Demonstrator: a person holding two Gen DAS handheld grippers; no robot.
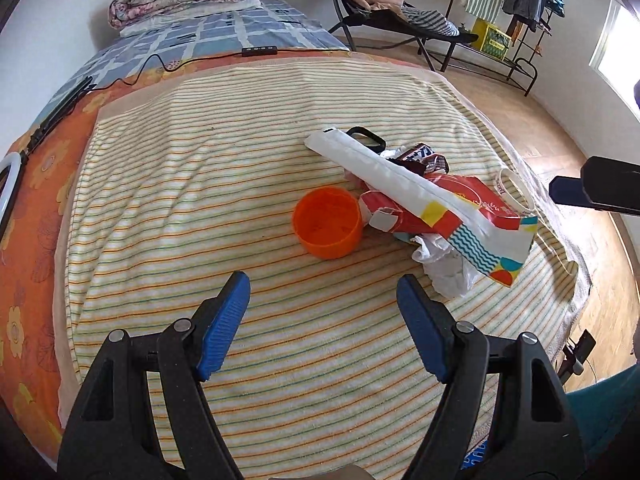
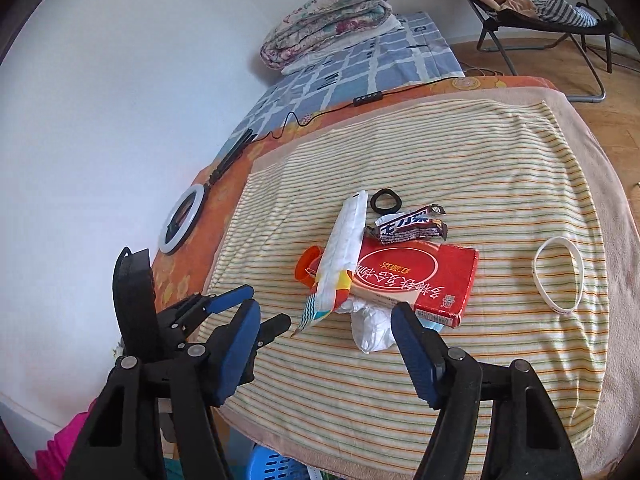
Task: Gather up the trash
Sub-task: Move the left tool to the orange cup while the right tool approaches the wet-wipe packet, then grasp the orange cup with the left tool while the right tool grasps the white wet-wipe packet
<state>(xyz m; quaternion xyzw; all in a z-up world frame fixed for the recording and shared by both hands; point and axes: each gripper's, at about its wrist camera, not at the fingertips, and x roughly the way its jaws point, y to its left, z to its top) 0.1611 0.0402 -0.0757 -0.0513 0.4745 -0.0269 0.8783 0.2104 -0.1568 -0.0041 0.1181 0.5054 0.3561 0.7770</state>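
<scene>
A heap of trash lies on the striped towel (image 1: 192,200): a red box (image 1: 476,204) (image 2: 420,276), a long white packet (image 1: 400,176) (image 2: 348,240) across it, a dark candy wrapper (image 1: 420,156) (image 2: 412,226) and a crumpled white tissue (image 1: 444,264) (image 2: 372,324). An orange cup (image 1: 326,222) (image 2: 306,266) lies on its side to the left of the heap. My left gripper (image 1: 323,280) (image 2: 270,306) is open over the towel just short of the cup, holding nothing. My right gripper (image 2: 325,308) is open near the tissue and the packet's end, without gripping them.
A white wristband (image 2: 560,276) (image 1: 516,192) and a black ring (image 2: 386,200) lie on the towel. A ring light (image 2: 180,220) and its cable rest on the orange cloth. A folded quilt (image 2: 332,16) and a folding chair (image 2: 540,4) stand behind. A blue basket (image 2: 276,464) sits below the edge.
</scene>
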